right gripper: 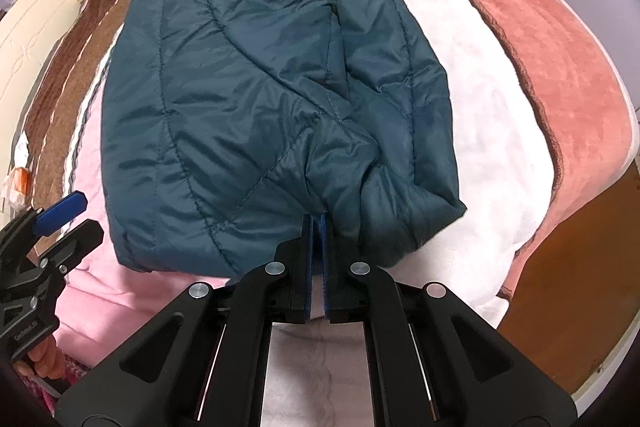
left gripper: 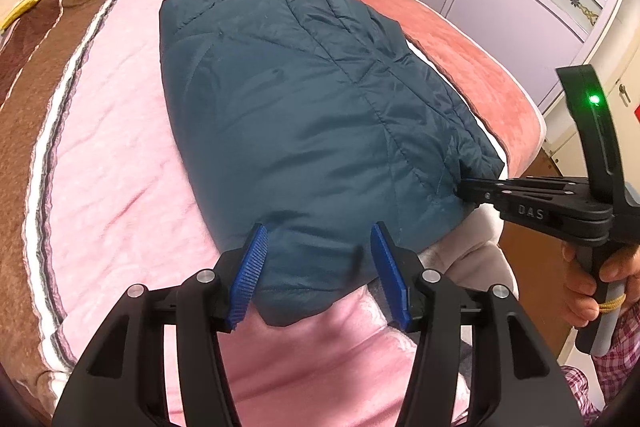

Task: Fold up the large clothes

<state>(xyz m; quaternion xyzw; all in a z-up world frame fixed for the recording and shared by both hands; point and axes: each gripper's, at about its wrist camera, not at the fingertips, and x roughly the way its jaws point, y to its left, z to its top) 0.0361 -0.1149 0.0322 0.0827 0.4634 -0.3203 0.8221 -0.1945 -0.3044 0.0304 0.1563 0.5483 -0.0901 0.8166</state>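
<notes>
The teal puffy jacket (left gripper: pixel 304 115) looks soft, light and slippery, best pinched at its bottom edge. The left gripper (left gripper: pixel 318 267) stands wide open around that edge. The right gripper (right gripper: pixel 318 227) is almost closed, pinching a fold in the middle of the frame.

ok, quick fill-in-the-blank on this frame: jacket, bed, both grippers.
1. The folded quilted jacket is coloured ____.
2. The left gripper has its fingers ____ around the jacket's near edge.
3. The right gripper has its fingers nearly ____.
4. The jacket lies on a ____.

Missing words: teal; open; shut; bed
</notes>
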